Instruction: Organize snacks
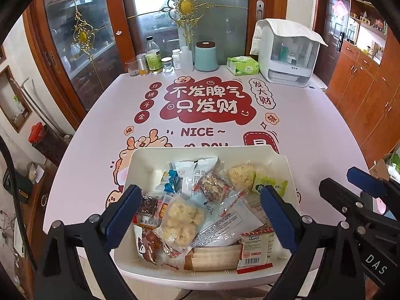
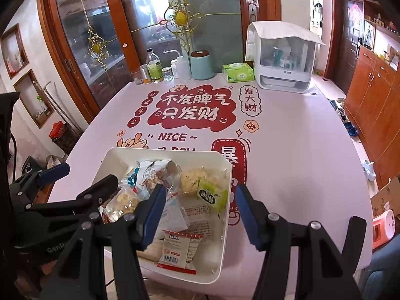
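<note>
White bin (image 1: 282, 161) at table's (image 1: 312, 125) near edge holds approx. a dozen snacks. Left-wrist view: left gripper (image 1: 200, 215) hovers above, jaws wide, empty. Right-wrist view: right gripper (image 2: 200, 212) likewise spread over green pack (image 2: 212, 195); one LIPO pack (image 2: 180, 250). Best approach: descend straight, pinch one wrapper only.

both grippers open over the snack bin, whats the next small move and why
Probably lower the right gripper onto the green packet and close. It is open and empty, the packet lies nearly between its fingers on top of the pile in the bin, and the left gripper is empty too.
</note>
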Demonstrator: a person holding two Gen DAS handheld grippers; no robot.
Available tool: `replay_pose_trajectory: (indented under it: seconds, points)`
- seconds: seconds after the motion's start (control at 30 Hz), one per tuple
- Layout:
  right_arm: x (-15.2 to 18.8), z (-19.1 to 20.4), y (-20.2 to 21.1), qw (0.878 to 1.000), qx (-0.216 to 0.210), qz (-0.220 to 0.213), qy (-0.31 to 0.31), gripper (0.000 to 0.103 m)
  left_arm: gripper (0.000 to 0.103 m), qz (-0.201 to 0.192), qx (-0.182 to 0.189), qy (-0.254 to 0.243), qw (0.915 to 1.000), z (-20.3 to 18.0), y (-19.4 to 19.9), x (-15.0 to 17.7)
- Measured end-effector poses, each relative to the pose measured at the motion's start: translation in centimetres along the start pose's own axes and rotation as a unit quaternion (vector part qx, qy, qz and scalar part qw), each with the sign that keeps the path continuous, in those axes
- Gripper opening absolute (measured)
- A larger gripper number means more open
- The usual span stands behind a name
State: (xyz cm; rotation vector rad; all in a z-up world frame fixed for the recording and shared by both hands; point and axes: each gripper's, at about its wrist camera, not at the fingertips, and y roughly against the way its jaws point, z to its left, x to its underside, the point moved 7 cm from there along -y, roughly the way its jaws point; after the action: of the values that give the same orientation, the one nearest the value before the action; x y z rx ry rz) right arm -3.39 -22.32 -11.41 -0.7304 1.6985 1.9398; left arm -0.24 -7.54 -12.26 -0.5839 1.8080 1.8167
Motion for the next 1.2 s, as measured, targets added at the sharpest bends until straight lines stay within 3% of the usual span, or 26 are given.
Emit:
replay_pose_trajectory:
  seconds: [1.2]
  points:
    - [1.2, -1.1, -1.1, 1.0, -0.007, 0.022, -0.019, 0.059, 0.095, 0.03, 0.003, -0.002, 0.9995, -1.1, -1.0, 0.5]
